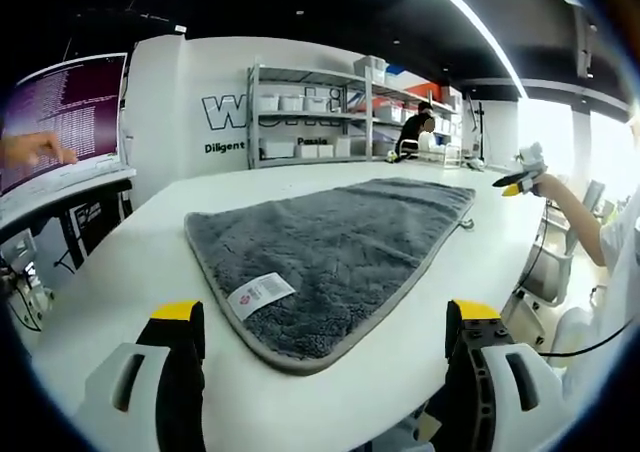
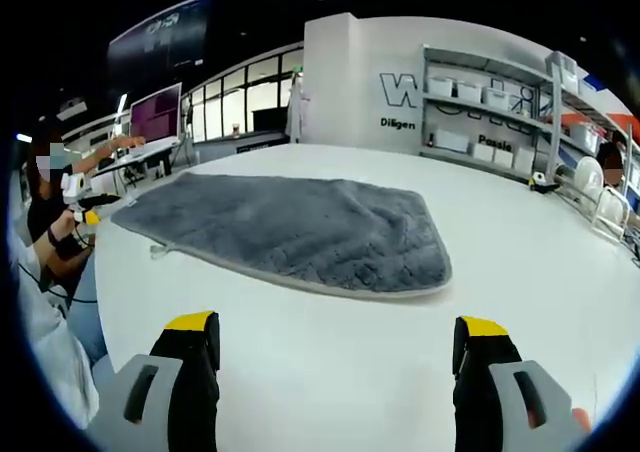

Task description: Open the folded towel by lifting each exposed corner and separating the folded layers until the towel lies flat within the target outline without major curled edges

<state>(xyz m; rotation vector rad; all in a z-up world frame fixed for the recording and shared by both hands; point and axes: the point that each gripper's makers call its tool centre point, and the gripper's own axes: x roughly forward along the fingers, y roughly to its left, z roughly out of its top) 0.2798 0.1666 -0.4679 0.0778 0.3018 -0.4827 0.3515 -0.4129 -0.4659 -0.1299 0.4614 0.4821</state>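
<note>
Table [image 1: 130,272]: white, round-edged, carrying the towel; no outline is showing on it.

Towel [image 1: 340,252]: grey pile with paler binding, lying spread near the middle of the table, seeming already open and fairly flat. In the left gripper view it is lying just ahead of the jaws, its long axis running away and to the right, one rounded corner pointing toward the camera. In the right gripper view the towel [image 2: 300,227] is lying further ahead, long axis running across the view. The left gripper is looking nearer, so it is better placed for any corner work.

Left gripper [image 1: 325,327]: jaws standing wide, holding nothing.

Right gripper [image 2: 335,342]: jaws standing wide, holding nothing.

Label [image 1: 260,295]: white tag lying on the near corner.

Room: shelving [image 1: 320,112] standing behind, monitor [image 1: 65,117] glowing at the left.
</note>
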